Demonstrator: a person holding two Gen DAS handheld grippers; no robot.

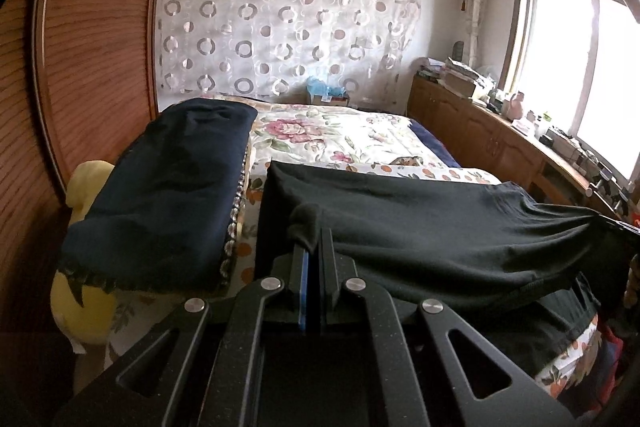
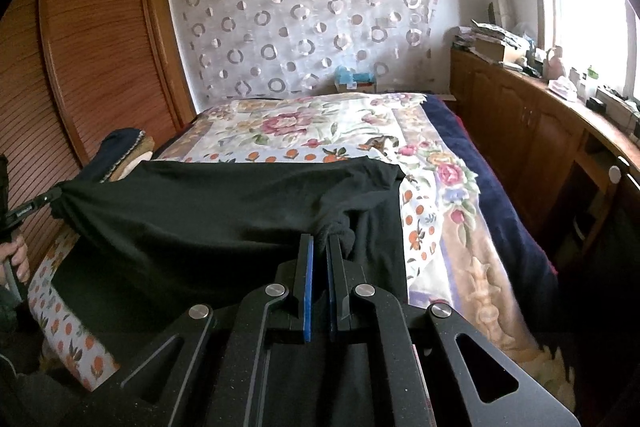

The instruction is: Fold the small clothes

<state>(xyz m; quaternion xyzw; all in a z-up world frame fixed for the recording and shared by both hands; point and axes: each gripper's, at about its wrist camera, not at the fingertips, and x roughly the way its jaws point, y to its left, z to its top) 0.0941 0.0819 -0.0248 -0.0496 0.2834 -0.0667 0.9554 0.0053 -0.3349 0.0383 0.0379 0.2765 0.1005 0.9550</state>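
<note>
A black garment is stretched between both grippers above the bed. My left gripper is shut on a bunched corner of it at its left end. My right gripper is shut on the other bunched corner; the garment hangs from there to the left, where the left gripper pinches it. The lower part of the garment drapes down onto the bed in front of me.
A folded dark blue cloth lies on a cushion at the left, with a yellow soft toy under it. The floral bedspread lies beyond. A wooden wardrobe stands left, wooden cabinets right.
</note>
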